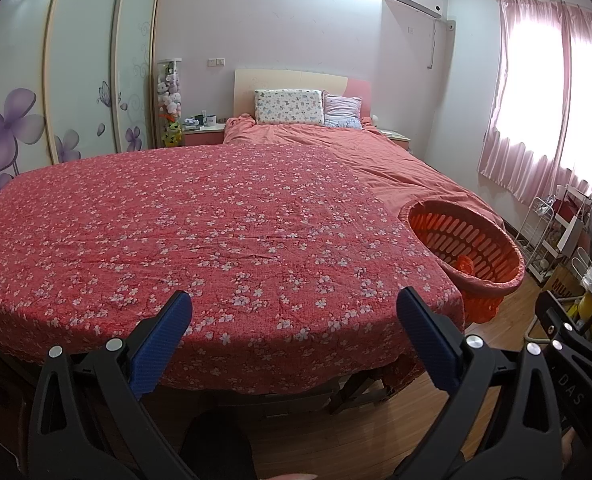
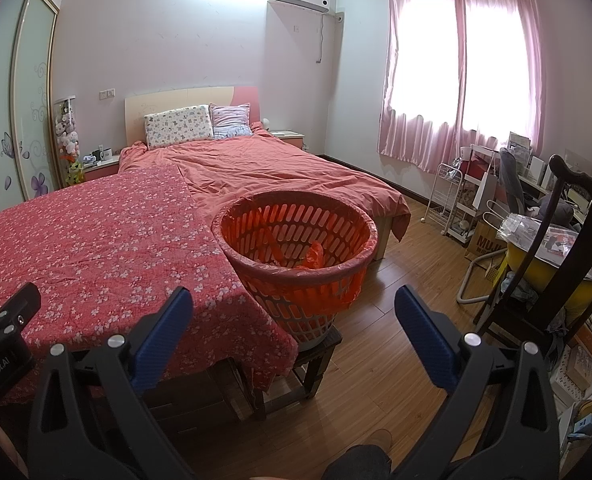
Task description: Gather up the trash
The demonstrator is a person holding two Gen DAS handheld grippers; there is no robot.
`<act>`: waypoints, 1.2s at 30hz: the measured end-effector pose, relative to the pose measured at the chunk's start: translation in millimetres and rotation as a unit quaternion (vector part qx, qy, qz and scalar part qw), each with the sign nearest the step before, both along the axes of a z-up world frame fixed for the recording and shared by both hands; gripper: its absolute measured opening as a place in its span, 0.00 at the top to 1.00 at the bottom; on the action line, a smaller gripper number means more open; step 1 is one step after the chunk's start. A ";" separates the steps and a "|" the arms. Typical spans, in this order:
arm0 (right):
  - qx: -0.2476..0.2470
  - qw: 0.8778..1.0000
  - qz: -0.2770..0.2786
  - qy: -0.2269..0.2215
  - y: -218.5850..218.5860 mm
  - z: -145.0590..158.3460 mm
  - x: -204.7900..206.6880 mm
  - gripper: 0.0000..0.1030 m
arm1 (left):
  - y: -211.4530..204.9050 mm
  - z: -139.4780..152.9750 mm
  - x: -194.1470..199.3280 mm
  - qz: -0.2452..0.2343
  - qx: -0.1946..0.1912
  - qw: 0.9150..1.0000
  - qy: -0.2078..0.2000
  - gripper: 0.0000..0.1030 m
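Right gripper (image 2: 294, 312) fingers spread wide, orange-lined basket (image 2: 296, 256) on a wooden stool (image 2: 316, 360), beside floral-clothed table (image 2: 96, 248)

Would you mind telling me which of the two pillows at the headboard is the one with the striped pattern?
The striped pillow is the smaller pink one nearer the window; the other pillow, on the wardrobe side, is white with small printed figures.
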State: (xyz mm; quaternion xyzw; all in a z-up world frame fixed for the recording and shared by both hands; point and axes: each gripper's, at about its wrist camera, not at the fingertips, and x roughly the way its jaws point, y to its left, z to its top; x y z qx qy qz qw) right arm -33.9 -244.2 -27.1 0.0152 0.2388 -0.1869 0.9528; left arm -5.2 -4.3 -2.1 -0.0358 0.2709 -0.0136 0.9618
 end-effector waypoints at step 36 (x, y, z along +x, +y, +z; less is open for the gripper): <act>0.001 1.000 0.000 0.000 0.1 0.7 0.2 0.04 | -4.3 3.8 0.3 0.006 0.014 1.000 0.001 0.02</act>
